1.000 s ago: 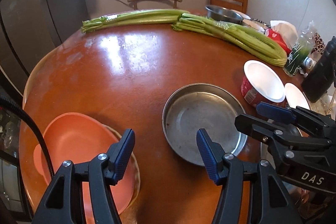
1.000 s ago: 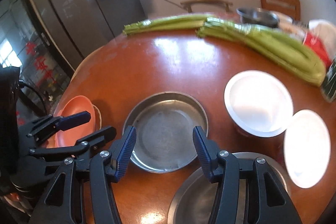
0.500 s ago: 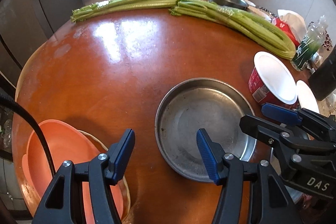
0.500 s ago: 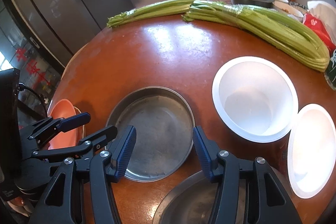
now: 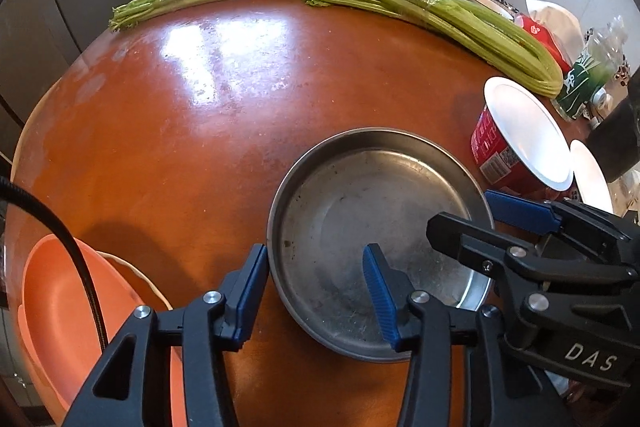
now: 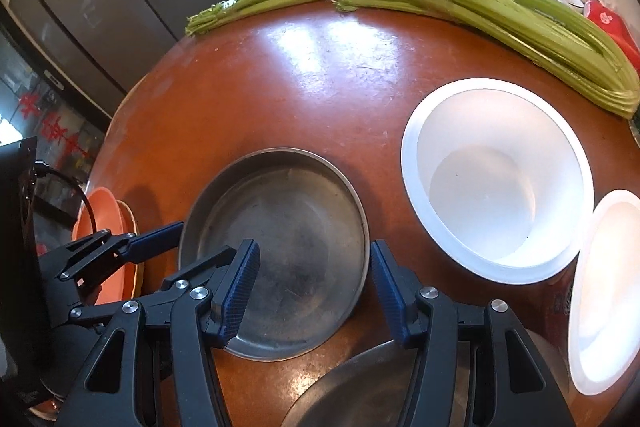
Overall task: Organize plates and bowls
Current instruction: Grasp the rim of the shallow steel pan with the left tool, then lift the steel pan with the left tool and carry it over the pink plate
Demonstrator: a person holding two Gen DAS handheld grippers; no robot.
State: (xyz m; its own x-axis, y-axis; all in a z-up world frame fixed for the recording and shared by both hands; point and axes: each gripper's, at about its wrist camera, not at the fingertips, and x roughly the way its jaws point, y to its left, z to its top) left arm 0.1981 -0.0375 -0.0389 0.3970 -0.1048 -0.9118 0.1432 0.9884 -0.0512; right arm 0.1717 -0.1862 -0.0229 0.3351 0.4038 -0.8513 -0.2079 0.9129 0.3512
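pan (image 5: 360,227) empty | left gripper (image 5: 314,291) jaws closing astride rim | right gripper (image 6: 314,283) jaws apart astride rim

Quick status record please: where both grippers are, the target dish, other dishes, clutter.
left gripper: jaws closing, straddling the near rim of the metal pan, pads not yet pressing
right gripper: open, astride the pan's right rim
other dishes: orange plate at table edge; white bowl; second metal dish nearest the camera
clutter: celery at far side
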